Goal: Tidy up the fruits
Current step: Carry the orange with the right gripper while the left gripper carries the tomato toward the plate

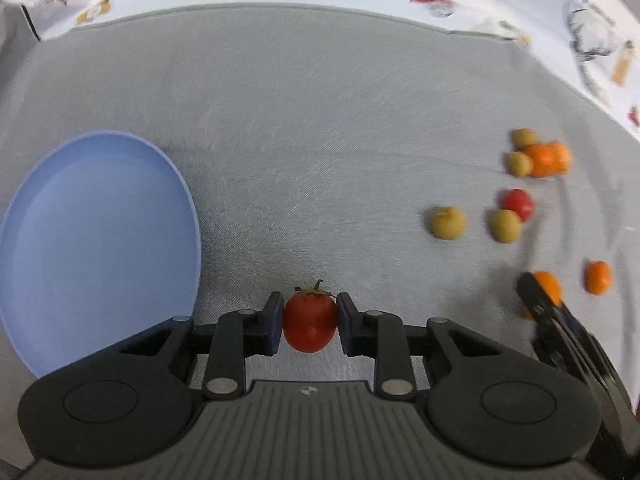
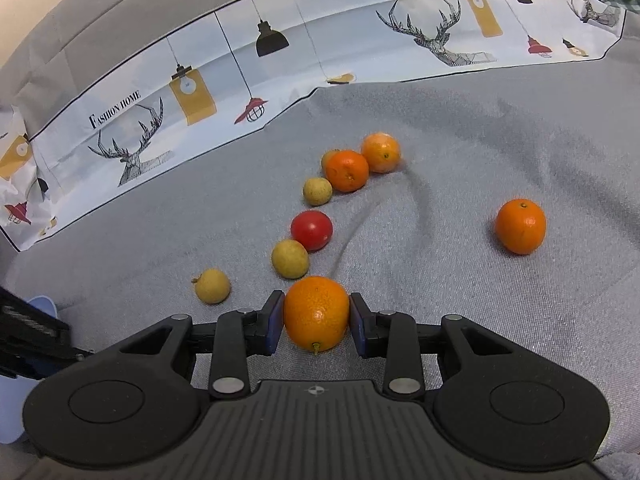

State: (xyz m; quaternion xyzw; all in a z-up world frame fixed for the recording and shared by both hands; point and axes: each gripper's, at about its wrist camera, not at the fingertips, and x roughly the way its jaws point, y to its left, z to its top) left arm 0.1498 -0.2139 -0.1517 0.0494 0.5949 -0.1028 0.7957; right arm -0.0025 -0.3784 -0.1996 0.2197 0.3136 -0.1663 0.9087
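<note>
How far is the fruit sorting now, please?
Nothing looks sorted yet: the blue plate is empty. In hand: the left gripper grips a red tomato, and the right gripper grips an orange. Left on the grey cloth: three oranges, another tomato and several yellowish fruits.

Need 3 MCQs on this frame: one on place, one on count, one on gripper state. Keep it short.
1. Where is the blue plate relative to the left gripper?
A. to its left
B. to its right
C. directly under it

2. How many loose oranges lie on the grey cloth in the right wrist view, not counting the held one?
A. one
B. three
C. five

3. What is the right gripper doing?
A. open over bare cloth
B. shut on a tomato
C. shut on an orange

Answers:
1 A, the plate fills the left edge of the left wrist view.
2 B, two lie together at the back, one alone on the right.
3 C, both pads press the orange's sides.
</note>
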